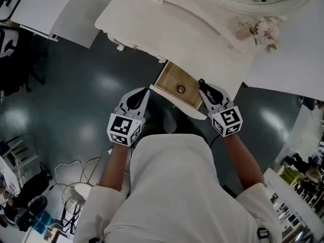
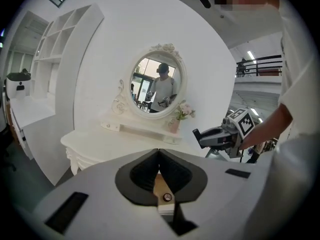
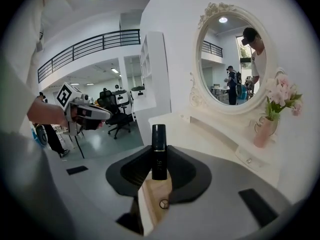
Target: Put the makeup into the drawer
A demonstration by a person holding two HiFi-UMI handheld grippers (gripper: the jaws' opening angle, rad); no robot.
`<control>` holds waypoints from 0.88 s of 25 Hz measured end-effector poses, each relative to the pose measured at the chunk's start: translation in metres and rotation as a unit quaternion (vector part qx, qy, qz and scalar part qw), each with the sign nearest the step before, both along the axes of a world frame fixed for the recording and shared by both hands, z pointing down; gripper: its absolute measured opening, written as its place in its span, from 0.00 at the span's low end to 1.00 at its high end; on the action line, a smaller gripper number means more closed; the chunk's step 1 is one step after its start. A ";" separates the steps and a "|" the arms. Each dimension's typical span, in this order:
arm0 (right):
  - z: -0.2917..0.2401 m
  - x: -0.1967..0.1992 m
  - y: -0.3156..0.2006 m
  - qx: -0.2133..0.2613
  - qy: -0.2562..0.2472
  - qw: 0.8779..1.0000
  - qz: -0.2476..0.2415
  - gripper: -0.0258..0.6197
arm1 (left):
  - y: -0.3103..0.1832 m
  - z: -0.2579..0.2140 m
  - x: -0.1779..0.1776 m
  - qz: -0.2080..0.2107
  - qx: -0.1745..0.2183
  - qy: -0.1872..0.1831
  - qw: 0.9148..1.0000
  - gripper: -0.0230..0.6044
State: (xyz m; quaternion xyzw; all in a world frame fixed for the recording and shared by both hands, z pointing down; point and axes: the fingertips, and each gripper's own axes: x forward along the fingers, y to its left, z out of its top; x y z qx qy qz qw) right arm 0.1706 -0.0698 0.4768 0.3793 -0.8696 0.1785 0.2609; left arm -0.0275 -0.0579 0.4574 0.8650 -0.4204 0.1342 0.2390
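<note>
the fingers of the right gripper (image 3: 159, 160) clamp a glossy black cylindrical makeup tube (image 3: 159, 146) upright, near the open pale wooden drawer (image 1: 171, 80) under the white carved counter (image 1: 152, 19). the fingers of the left gripper (image 2: 159, 153) are pressed together, empty.

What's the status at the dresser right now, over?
Left hand-held gripper shut, empty. Right hand-held gripper shut on black makeup tube. Drawer open, nothing seen blocking it.

No readable text.
Faint pale lettering on slim black cylindrical makeup tube (image 3: 159, 151), too small and blurred to make out; nothing else legible.
</note>
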 end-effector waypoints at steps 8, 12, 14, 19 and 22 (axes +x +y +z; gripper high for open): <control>0.037 -0.010 0.008 -0.041 0.038 0.998 0.016 0.20 | -0.014 0.022 0.011 0.065 -0.007 0.006 0.998 0.06; 0.061 -0.012 0.015 -0.064 0.054 0.996 0.020 0.20 | -0.017 0.034 0.015 0.086 -0.013 0.006 0.996 0.06; 0.074 -0.011 0.018 -0.078 0.060 0.995 0.019 0.20 | -0.018 0.040 0.017 0.088 -0.019 0.007 0.996 0.06; 0.108 -0.007 0.022 -0.110 0.069 0.991 0.007 0.20 | -0.021 0.052 0.025 0.081 -0.031 0.004 0.996 0.06; 0.128 -0.008 0.022 -0.131 0.071 0.989 -0.008 0.20 | -0.024 0.056 0.032 0.073 -0.040 -0.003 0.997 0.06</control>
